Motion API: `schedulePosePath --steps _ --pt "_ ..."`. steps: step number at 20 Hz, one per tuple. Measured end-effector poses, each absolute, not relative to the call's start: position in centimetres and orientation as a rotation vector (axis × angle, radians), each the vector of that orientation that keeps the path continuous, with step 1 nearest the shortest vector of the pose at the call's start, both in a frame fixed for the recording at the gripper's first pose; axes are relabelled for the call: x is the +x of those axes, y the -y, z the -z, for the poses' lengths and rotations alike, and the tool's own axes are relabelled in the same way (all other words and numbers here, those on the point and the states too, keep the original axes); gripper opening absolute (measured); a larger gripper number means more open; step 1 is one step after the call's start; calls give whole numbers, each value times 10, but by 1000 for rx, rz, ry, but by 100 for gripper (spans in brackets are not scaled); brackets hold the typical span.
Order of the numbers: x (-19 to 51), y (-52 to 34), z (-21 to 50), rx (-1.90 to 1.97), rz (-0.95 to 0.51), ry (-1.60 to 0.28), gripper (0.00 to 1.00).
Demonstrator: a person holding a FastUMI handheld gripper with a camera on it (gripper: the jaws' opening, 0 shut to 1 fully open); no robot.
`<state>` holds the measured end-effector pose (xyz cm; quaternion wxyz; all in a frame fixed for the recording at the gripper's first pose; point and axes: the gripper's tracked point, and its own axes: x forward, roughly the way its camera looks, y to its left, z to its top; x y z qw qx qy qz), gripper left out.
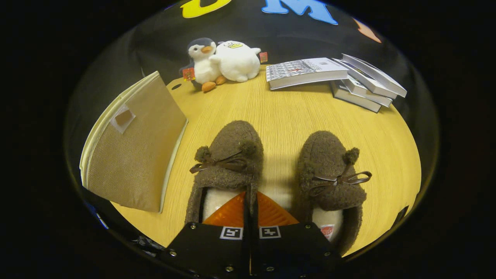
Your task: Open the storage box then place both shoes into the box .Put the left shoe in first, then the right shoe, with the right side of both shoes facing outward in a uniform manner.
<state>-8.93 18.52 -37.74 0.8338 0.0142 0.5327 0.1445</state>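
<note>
Gripper [250, 201]: its two fingers are closed together on the right-hand rim of the left shoe, one finger inside the opening, the other outside, the rim pinched between them.
Left shoe [228, 155]: a brown fuzzy slipper with a ribbon bow and pompoms, toe pointing far, heel near, resting on the table just ahead of the fingers.
Right shoe [329, 170]: a matching slipper just right of the fingers, beside the left shoe with a strip of table between them; toe far, a small label visible in its pale lining.
Storage box [135, 155]: a beige fabric box at the left of the table, left of the left shoe, its woven flap with a small pull tab facing the shoes; the flap looks closed.
Table [294, 112]: light wood grain.
Plush toys [221, 62]: a penguin and a white duck, touching, at the far edge.
Books [341, 77]: a loose stack at the far right, well beyond the right shoe.
</note>
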Motion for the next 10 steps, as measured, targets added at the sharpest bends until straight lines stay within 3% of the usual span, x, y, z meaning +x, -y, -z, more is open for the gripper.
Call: schedulePosePath --steps 10 --pt "-55 -215 299 292 -295 -1085 0"
